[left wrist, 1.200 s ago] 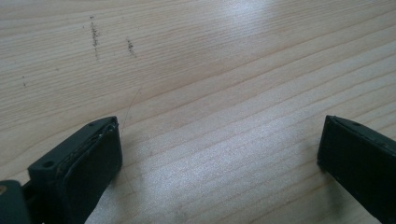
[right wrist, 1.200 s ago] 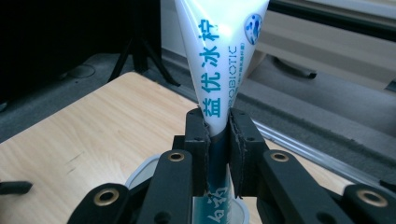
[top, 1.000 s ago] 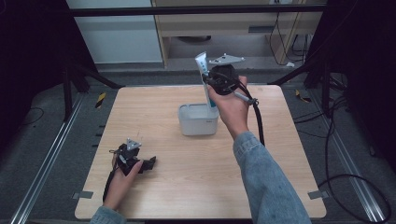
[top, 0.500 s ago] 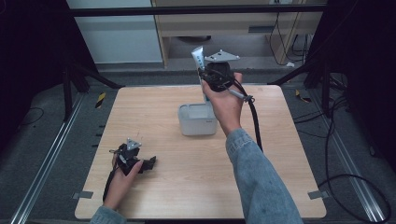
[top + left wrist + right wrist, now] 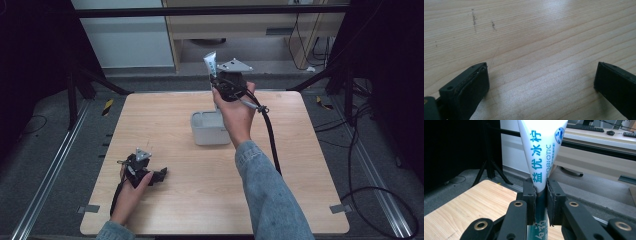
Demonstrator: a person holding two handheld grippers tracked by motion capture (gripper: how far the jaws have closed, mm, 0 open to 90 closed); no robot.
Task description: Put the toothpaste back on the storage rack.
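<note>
Left tool (image 5: pixel 159 175) lies low on the table (image 5: pixel 310 200), near-left, jaws wide w/ nothing btwn them, just bare wood ahead; leave it parked, well apart from the work. Grey bin (image 5: pixel 202 131) sits mid-table, a bit far of centre. Right tool (image 5: pixel 540 195) is held up over the bin's far-right side, clamped tight on a white toothpaste tube (image 5: pixel 541 152) w/ blue print, tube standing upright, flat crimped end up. Looks like the tube is being carried, prob to or from the bin. To do it well: keep the tube vertical, grip firm, move slow, don't knock the bin wall, mind the cable (image 5: pixel 270 135) trailing near-right
</note>
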